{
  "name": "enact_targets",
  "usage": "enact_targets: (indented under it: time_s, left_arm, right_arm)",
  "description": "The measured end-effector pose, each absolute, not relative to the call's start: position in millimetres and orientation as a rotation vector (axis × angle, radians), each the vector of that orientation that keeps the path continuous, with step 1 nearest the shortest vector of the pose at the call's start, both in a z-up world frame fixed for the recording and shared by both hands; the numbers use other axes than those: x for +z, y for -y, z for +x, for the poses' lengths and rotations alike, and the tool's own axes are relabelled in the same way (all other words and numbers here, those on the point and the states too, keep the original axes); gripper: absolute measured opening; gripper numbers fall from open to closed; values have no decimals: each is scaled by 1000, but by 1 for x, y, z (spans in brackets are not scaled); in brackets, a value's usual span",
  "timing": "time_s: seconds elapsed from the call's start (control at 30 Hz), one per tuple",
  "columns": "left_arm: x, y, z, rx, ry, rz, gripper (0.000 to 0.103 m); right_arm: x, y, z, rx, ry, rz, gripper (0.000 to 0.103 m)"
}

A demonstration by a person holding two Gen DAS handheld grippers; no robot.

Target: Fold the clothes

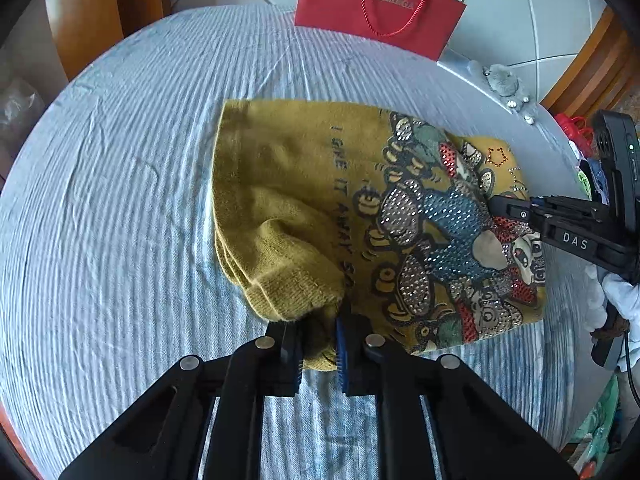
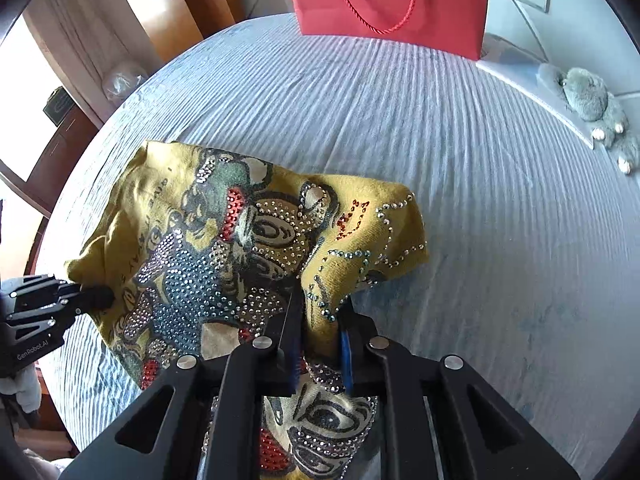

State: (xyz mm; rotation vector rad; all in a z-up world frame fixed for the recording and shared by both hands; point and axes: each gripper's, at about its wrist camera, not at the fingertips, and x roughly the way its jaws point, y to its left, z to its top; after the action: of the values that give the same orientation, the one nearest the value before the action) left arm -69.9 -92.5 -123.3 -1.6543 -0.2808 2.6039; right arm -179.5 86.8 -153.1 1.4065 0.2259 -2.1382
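Observation:
A mustard-yellow sweater point(image 1: 288, 184) with a rhinestone cartoon print lies partly folded on a bed covered with a blue-white ribbed sheet point(image 1: 120, 200). My left gripper point(image 1: 318, 344) is shut on a knit cuff or hem of the sweater at its near edge. My right gripper point(image 2: 316, 340) is shut on a fold of the sweater point(image 2: 224, 248) at its printed side and lifts it slightly. The right gripper also shows in the left wrist view point(image 1: 496, 204) over the print. The left gripper shows in the right wrist view point(image 2: 100, 296) at the sweater's left edge.
A red paper bag point(image 1: 380, 8) stands at the far side of the bed, also in the right wrist view point(image 2: 392, 0). A grey plush toy point(image 2: 592, 100) lies on a white ledge at the right. Wooden furniture point(image 2: 132, 20) stands at the left.

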Motion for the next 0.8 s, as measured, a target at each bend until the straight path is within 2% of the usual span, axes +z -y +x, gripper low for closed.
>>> enact_targets:
  time_s: [0.23, 0.53, 0.8]
  left_arm:
    - [-76, 61, -60, 2670, 237, -1487, 10]
    - [-65, 15, -57, 2681, 151, -1364, 10]
    - [-25, -64, -80, 2575, 25, -1195, 10]
  right_arm:
    - [-105, -115, -167, -2211, -218, 1277, 11]
    - [-53, -184, -159, -2317, -208, 1168, 11]
    - [-6, -262, -153, -2496, -207, 1141, 11]
